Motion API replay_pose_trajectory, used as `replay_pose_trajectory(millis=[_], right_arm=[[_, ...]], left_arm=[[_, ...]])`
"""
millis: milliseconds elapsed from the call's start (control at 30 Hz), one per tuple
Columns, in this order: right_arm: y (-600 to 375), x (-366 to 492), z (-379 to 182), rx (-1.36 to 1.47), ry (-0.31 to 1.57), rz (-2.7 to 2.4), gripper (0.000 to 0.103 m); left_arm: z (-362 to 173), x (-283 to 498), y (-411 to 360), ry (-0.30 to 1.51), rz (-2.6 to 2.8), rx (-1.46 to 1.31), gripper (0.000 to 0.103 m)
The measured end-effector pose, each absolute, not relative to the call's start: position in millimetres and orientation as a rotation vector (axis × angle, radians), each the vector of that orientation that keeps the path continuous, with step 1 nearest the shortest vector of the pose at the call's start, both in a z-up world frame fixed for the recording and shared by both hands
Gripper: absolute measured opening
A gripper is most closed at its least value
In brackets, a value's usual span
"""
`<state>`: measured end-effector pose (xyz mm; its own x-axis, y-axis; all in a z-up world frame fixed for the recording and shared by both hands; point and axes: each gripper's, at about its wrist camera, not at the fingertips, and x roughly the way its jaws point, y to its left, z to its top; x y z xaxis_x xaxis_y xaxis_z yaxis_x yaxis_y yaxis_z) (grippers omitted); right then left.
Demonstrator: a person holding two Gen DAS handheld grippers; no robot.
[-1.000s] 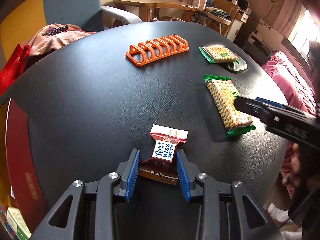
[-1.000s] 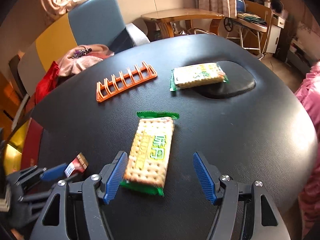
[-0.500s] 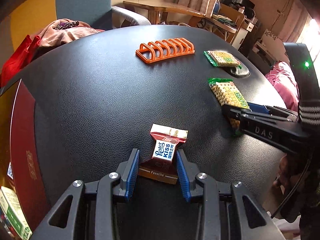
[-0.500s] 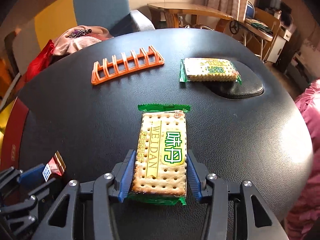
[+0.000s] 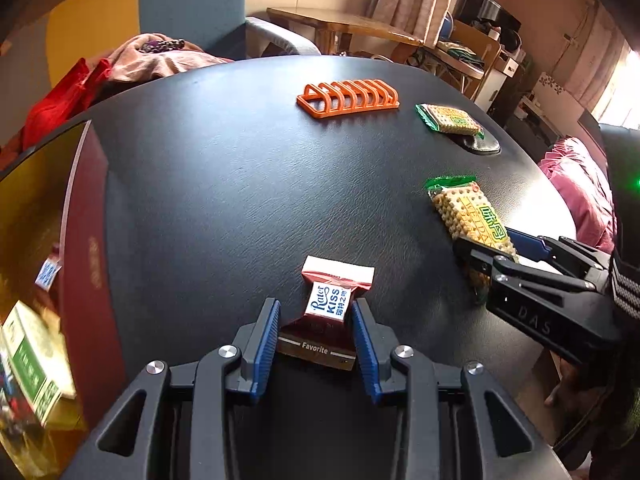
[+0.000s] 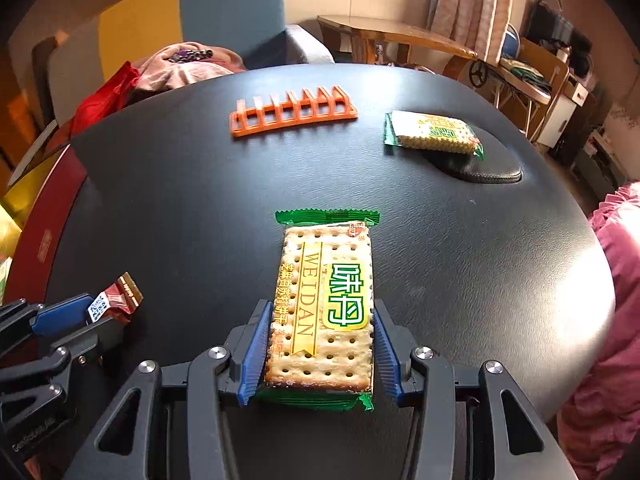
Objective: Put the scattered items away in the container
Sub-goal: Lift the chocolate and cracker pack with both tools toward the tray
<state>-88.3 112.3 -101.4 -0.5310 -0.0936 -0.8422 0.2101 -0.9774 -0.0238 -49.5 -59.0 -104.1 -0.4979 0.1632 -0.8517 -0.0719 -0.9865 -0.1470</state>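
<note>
Rack (image 6: 292, 114), second cracker pack (image 6: 434, 134) beyond grippers.

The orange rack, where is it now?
The orange rack lies at the table's far side in both views, left of the loose cracker pack on the black pad.

The black leather-textured table (image 6: 460, 264) serves as the landmark. Beyond its far edge stands a blue armchair (image 6: 228, 12) with a grey armrest. At the table's far left rim, a heap of pink cloth (image 6: 180, 70) lies beside a red bag (image 6: 104, 96), with something dark and beaded on top of the cloth. Farther behind the table is a wooden table (image 6: 396, 34), with a curtain (image 6: 460, 0) hanging past it. Off the table's right side lies pink bedding (image 6: 600, 360). A black oval pad (image 6: 484, 168) sits on the table's far right part.
</note>
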Motion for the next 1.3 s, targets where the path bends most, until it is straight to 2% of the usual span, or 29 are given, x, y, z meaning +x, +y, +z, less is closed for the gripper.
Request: replay_pose_trajectory(millis=[300, 367, 700, 733, 767, 800, 833, 1167, 1300], right_arm=[[94.7, -64.3, -97.4, 1.385, 0.182, -2.583, 0.049], [91.3, -60.8, -96.1, 1.376, 0.190, -2.582, 0.049], [82.4, -52.2, -87.7, 1.344, 0.187, -2.575, 0.049], [82.4, -51.3, -87.7, 1.342, 0.184, -2.574, 0.049], [82.4, -50.2, -87.5, 1.338, 0.180, -2.573, 0.049], [82.4, -49.3, -87.5, 1.335, 0.177, -2.572, 0.049], [82.5, -48.9, -87.8, 1.333, 0.174, -2.570, 0.049], [87.6, -50.8, -89.0, 1.329, 0.116, -2.551, 0.049], [93.5, -53.3, -87.3, 1.331, 0.075, -2.549, 0.049]], left_arm=[[-90.6, -23.2, -74.2, -0.153, 2.666, -1.449, 0.036], [-87.6, -18.5, -78.2, -0.174, 2.677, -1.436, 0.031], [-71.1, -2.2, -92.9, -0.201, 2.711, -1.372, 0.029], [-72.3, -1.2, -92.7, -0.199, 2.702, -1.375, 0.038], [-74.7, -1.4, -92.4, -0.209, 2.672, -1.379, 0.058], [-77.0, -1.5, -91.9, -0.215, 2.643, -1.381, 0.066], [-79.0, -1.6, -88.9, -0.196, 2.621, -1.381, 0.068], [-93.8, -19.0, -61.0, 0.086, 2.595, -1.460, 0.068], [-98.8, -20.8, -58.8, 0.193, 2.622, -1.496, 0.059]])
